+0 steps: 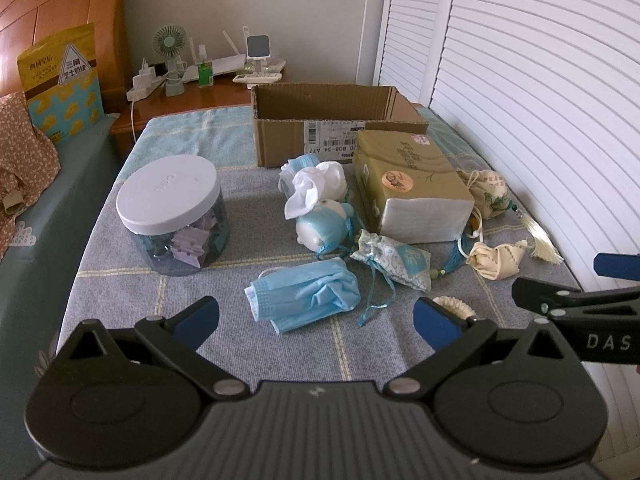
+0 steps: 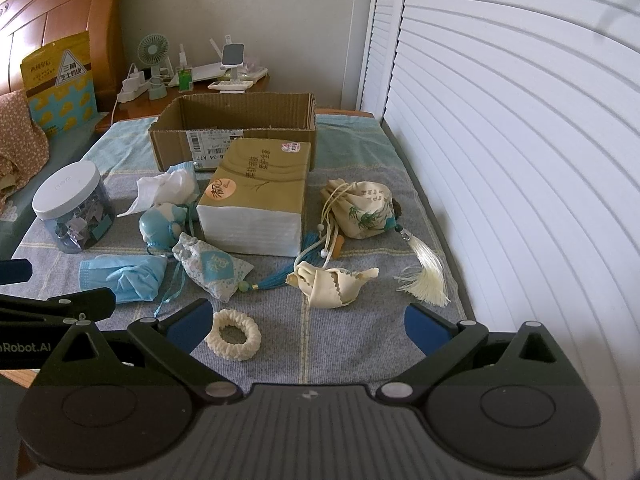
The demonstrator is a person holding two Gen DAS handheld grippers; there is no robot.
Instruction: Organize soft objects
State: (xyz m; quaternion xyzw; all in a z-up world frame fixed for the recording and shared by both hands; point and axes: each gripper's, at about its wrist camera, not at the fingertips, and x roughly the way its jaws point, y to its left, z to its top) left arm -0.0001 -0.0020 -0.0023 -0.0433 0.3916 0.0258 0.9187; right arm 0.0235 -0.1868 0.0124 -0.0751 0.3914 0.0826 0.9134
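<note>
Soft things lie on a checked cloth: a crumpled blue face mask [image 1: 304, 294] [image 2: 124, 276], a blue patterned sachet [image 1: 394, 258] [image 2: 212, 268], a cream cloth [image 1: 496, 260] [image 2: 332, 284], a cream scrunchie [image 2: 234, 334], a drawstring pouch with a tassel [image 2: 366, 208], a white tissue [image 1: 316, 186] and a blue plush toy [image 1: 324, 228]. An open cardboard box [image 1: 332, 120] [image 2: 236, 128] stands behind them. My left gripper [image 1: 316, 320] is open, just short of the mask. My right gripper [image 2: 308, 326] is open, the scrunchie by its left finger.
A tissue pack [image 1: 412, 184] [image 2: 256, 204] lies in front of the box. A clear jar with a white lid [image 1: 174, 214] [image 2: 74, 210] stands at the left. White louvred doors [image 2: 520, 160] run along the right. A nightstand with a fan [image 1: 172, 60] is behind.
</note>
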